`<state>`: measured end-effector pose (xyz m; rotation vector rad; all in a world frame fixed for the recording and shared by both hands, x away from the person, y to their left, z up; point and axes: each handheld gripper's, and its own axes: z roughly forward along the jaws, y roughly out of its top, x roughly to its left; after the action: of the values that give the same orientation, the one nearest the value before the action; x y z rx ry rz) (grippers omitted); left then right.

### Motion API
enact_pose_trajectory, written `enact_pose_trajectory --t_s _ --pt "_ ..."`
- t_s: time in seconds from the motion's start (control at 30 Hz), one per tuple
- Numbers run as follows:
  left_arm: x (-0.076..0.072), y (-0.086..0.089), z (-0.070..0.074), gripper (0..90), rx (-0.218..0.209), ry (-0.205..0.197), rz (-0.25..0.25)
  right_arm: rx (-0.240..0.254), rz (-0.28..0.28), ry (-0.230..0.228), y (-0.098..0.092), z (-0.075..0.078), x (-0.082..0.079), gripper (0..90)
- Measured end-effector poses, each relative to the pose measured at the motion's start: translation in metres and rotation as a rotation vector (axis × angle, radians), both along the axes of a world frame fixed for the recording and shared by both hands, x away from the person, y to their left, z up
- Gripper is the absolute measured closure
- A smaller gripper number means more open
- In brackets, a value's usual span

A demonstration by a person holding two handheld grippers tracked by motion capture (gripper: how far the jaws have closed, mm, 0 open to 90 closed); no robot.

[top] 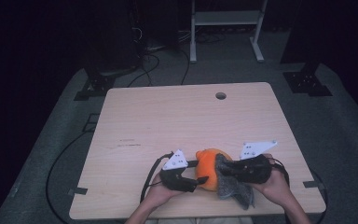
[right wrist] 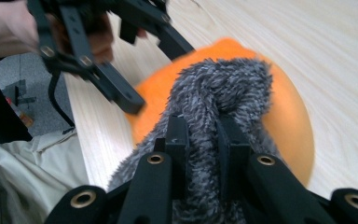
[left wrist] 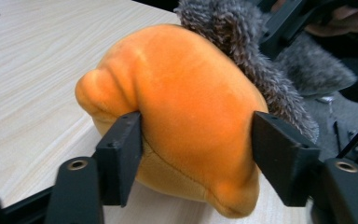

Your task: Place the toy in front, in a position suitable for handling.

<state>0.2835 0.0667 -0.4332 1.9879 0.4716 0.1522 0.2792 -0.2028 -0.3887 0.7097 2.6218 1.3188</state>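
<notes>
In the high view the grey fuzzy cloth (top: 233, 184) hides the orange plush toy's (top: 207, 163) right side

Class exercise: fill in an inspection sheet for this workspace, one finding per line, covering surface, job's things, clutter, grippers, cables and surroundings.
Surface: pale wooden table with a round hole near its far edge.
Job's things: orange plush toy with grey fuzzy cloth draped over it, near the front edge.
Clutter: nothing seen.
Grippers: left hand-held gripper straddles the plush, pads at its sides; right hand-held gripper is clamped on the cloth.
Cables: black cables on the floor.
Surroundings: grey carpet, white frame behind.
</notes>
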Motion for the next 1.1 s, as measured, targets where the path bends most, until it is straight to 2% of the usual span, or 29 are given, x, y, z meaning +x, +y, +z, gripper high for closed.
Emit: enact_pose_trajectory --t_s 0.13,0.2,0.3,0.37,0.43,0.5,0.57,0.63,0.7,0.73,0.8,0.87,0.93,0.97,1.03,1.1 --pt "-0.002 -0.001 0.001 37.8 0.018 -0.017 -0.001 0.015 0.029 -0.035 0.011 0.002 -0.007 76.4" --pt "-0.002 0.000 0.000 38.1 0.019 -0.012 0.000 0.035 0.047 -0.029 0.014 0.000 -0.007 76.4" --pt "-0.001 0.001 -0.001 38.9 0.042 -0.008 0.005 0.032 0.062 -0.018 0.015 -0.002 -0.006 76.5" --pt "0.000 0.001 -0.001 39.4 0.053 -0.013 0.010 0.011 0.054 -0.026 0.013 -0.002 -0.005 76.7" --pt "0.002 0.003 -0.002 39.7 0.060 -0.014 0.016 -0.003 0.017 -0.032 0.006 -0.001 -0.002 76.6" --pt "0.004 0.006 -0.004 39.5 0.056 0.000 0.017 0.013 -0.017 -0.005 -0.003 -0.005 0.003 76.6" --pt "0.004 0.007 -0.002 36.3 0.055 0.011 0.021 0.022 -0.018 0.017 -0.005 -0.010 0.005 76.6" --pt "0.005 0.008 0.003 27.7 0.040 0.003 0.041 0.005 -0.015 0.001 0.000 -0.011 0.003 76.6" --pt "0.005 0.008 0.008 24.8 0.000 0.000 0.052 0.005 0.002 0.005 0.006 -0.011 0.001 76.6" --pt "0.004 0.007 0.008 25.1 0.006 -0.005 0.052 0.001 0.018 0.003 0.011 -0.012 -0.001 76.6" --pt "0.002 0.003 0.004 28.1 0.067 -0.042 0.052 -0.021 0.044 -0.006 0.020 -0.014 -0.004 76.6" --pt "0.002 0.007 -0.001 31.0 0.063 -0.050 0.048 -0.058 0.053 -0.029 0.025 -0.013 -0.007 76.7" --pt "0.003 0.009 -0.002 33.1 0.077 -0.059 0.050 -0.063 0.057 -0.015 0.021 -0.012 -0.005 77.1" --pt "0.003 0.010 -0.003 33.6 0.075 -0.056 0.051 -0.086 0.053 -0.011 0.017 -0.012 -0.004 77.1" --pt "0.003 0.011 -0.004 34.2 0.074 -0.058 0.046 -0.108 0.066 0.029 0.011 -0.013 -0.001 76.9" --pt "0.003 0.010 -0.004 35.2 0.091 -0.061 0.045 -0.095 0.060 0.046 0.006 -0.009 0.002 76.7"
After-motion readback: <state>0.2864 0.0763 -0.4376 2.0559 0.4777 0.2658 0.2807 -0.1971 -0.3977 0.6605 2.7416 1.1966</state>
